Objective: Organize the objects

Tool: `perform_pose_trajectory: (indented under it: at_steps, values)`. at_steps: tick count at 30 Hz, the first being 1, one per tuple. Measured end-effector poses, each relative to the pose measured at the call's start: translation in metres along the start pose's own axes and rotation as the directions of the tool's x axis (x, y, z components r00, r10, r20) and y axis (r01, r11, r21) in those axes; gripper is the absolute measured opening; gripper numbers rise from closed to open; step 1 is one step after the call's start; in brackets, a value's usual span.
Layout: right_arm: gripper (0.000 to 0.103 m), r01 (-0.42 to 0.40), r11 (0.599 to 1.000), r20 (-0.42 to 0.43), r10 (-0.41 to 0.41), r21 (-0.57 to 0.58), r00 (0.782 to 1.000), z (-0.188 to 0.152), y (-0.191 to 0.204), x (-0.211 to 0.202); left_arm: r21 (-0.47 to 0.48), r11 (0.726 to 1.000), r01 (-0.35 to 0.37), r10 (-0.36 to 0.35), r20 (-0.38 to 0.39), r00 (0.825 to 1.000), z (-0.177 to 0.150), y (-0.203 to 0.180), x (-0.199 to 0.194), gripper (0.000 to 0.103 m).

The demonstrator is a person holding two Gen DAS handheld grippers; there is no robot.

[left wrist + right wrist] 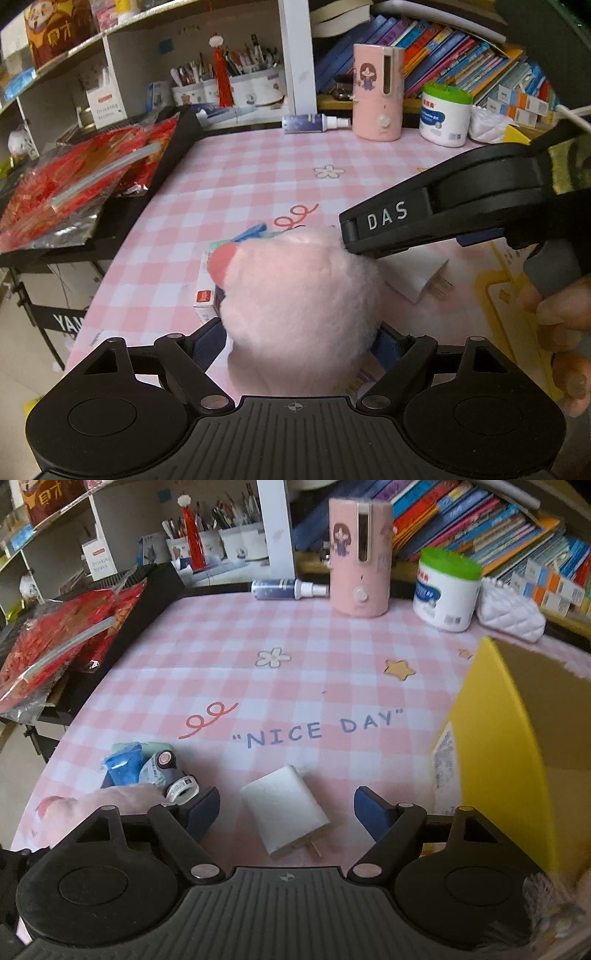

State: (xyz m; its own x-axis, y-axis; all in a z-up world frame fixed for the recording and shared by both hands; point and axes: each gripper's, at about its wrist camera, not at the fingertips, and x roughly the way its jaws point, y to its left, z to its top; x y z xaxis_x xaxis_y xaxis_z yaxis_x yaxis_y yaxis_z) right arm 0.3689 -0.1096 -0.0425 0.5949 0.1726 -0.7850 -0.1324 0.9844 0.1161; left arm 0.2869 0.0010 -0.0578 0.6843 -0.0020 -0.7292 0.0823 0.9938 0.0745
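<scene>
In the left wrist view, a pink plush toy (299, 295) fills the lower centre of the frame. It sits between the blue pads of the left tongs (301, 345), which close against its two sides and pinch it. A darker pink patch marks the toy's upper left. Behind the toy, to its left, a small white box (205, 295) with a red label lies on the table (236, 177), which is covered with a pink checked cloth. The right tongs (373, 229) reach in from the right edge of this frame, their black tip touching the plush at its upper right. A person's hand (565, 332) grips the handle at the lower right. Just below that tip lies a white plug adapter (417, 277), prongs pointing right.

In the right wrist view, the right tongs (286, 812) stand spread, with the same white plug adapter (284, 808) lying flat on the cloth between the pads; neither pad touches it. To the left of the left pad are a blue packet (123, 766) and a small grey and white tube (166, 771), close together. The plush shows as a pink blur at the lower left. A yellow cardboard box (509, 746) stands open at the right edge of the frame. At the far edge of the table, in the upper part of the frame, stand a pink humidifier (360, 557), a white jar with a green lid (447, 590) and a spray bottle (288, 589) lying on its side.
</scene>
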Motion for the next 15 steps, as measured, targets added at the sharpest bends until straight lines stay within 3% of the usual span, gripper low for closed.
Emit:
perform_pose_trajectory:
  at_steps: [1, 2, 5, 15]
  values:
    - [0.079, -0.003, 1.000, 0.000, 0.003, 0.000, 1.000, 0.001, 0.000, 0.001, -0.007, 1.000, 0.003, -0.003, -0.005, 1.000, 0.000, 0.001, 0.002, 0.081]
    - [0.079, -0.003, 1.000, 0.000, 0.003, 0.006, 1.000, 0.002, 0.000, 0.001, -0.012, 1.000, 0.014, -0.014, -0.005, 1.000, 0.001, 0.003, 0.003, 0.067]
    - [0.079, -0.003, 0.999, 0.000, 0.003, 0.051, 1.000, 0.005, -0.005, 0.002, -0.032, 0.999, 0.024, -0.024, -0.002, 1.000, 0.002, 0.010, 0.000, 0.062]
    - [0.075, 0.000, 0.999, -0.087, -0.003, -0.032, 0.996, 0.000, 0.007, 0.022, -0.198, 0.980, 0.005, 0.005, 0.051, 0.999, 0.000, 0.053, -0.033, 0.062]
